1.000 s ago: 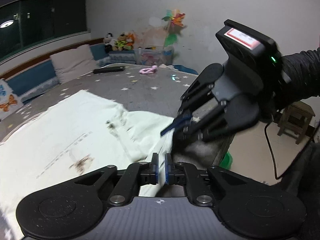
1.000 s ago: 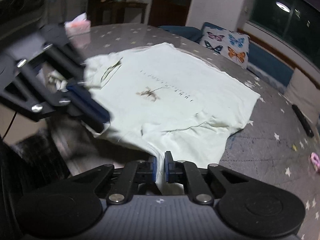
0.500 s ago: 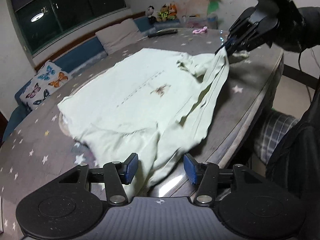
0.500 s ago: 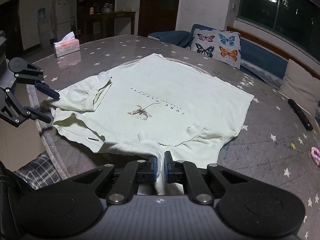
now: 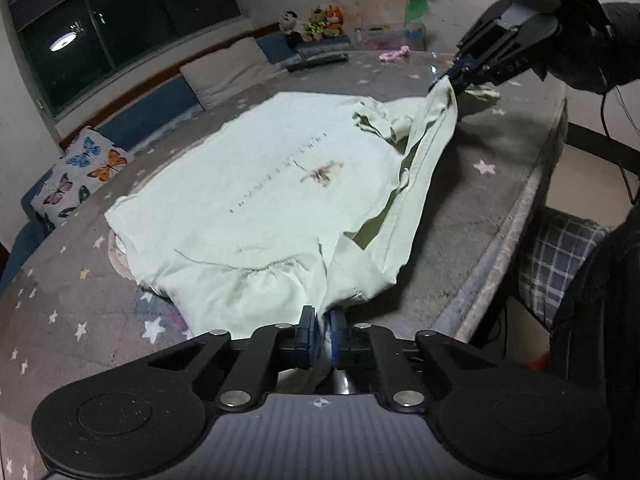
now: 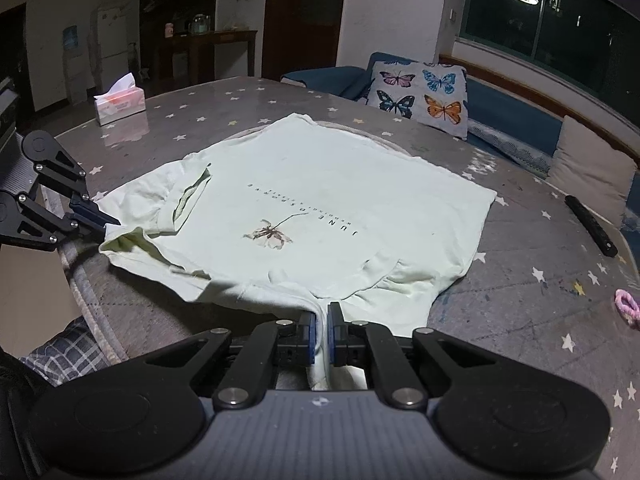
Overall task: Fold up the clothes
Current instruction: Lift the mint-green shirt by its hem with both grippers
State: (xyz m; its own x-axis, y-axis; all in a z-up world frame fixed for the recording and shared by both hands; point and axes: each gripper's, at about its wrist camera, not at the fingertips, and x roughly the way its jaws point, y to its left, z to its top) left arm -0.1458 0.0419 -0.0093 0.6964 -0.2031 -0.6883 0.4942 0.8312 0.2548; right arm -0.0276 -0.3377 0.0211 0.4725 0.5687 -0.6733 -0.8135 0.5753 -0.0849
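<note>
1. Work surface: a round table (image 6: 520,300) with a grey, star-printed cover.
2. Task item: a pale green T-shirt (image 6: 340,184) lies on the table, print side up, showing a line of text and a small flower motif.
3. Left gripper (image 5: 323,334): jaws closed together, clamping a bunched edge of the T-shirt at the near table edge. In the right wrist view, it (image 6: 110,220) meets the garment's corner by the folded-in sleeve.
4. Right gripper (image 6: 320,330): jaws closed together, clamping the T-shirt's edge. In the left wrist view, it (image 5: 448,82) holds a corner raised above the table, with fabric draping down from it.
5. Surroundings: a tissue box (image 6: 119,103) stands on the far side of the table; a butterfly cushion (image 6: 418,96) rests on the bench beyond.
</note>
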